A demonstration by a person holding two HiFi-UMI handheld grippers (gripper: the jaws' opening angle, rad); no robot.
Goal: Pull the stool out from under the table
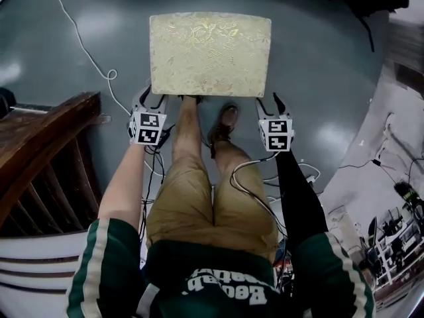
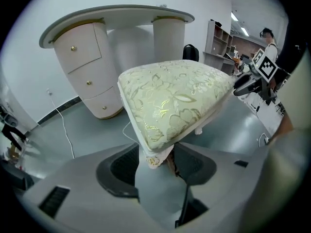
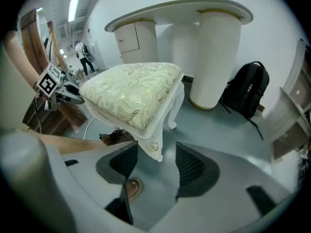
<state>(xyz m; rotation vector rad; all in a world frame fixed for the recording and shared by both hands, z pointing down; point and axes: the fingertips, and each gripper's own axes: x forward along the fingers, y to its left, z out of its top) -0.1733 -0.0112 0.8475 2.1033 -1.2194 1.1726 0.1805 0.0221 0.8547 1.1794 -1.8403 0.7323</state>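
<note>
stool [image 1: 210, 53]: rectangular padded seat, cream-gold floral brocade, white carved legs; stands on glossy grey floor [image 1: 318, 65], out from under oval cream counter [image 2: 116, 14] | left tool [image 1: 151, 97]: jaws wide, astride stool's near left corner leg | right tool [image 1: 271, 105]: jaws wide, astride near right corner, gaps both sides

Stool [image 1: 210, 55]: seat covered in pale cream-gold fabric, floral brocade pattern noted; frame and legs white. Floor [image 1: 318, 65] seen as glossy blue-grey. Bench [image 2: 116, 16] cream-white, trimmed in gold; drawer knobs [image 2: 74, 48] gold. Backpack [image 3: 245, 93] black. Left gripper [image 1: 151, 99] and right gripper [image 1: 270, 105]: grey bodies, black ribbed fingers [image 2: 121, 166], white cubes marked with black squares. Shorts [image 1: 199, 204] khaki; shoe [image 1: 226, 119] brown.
</note>
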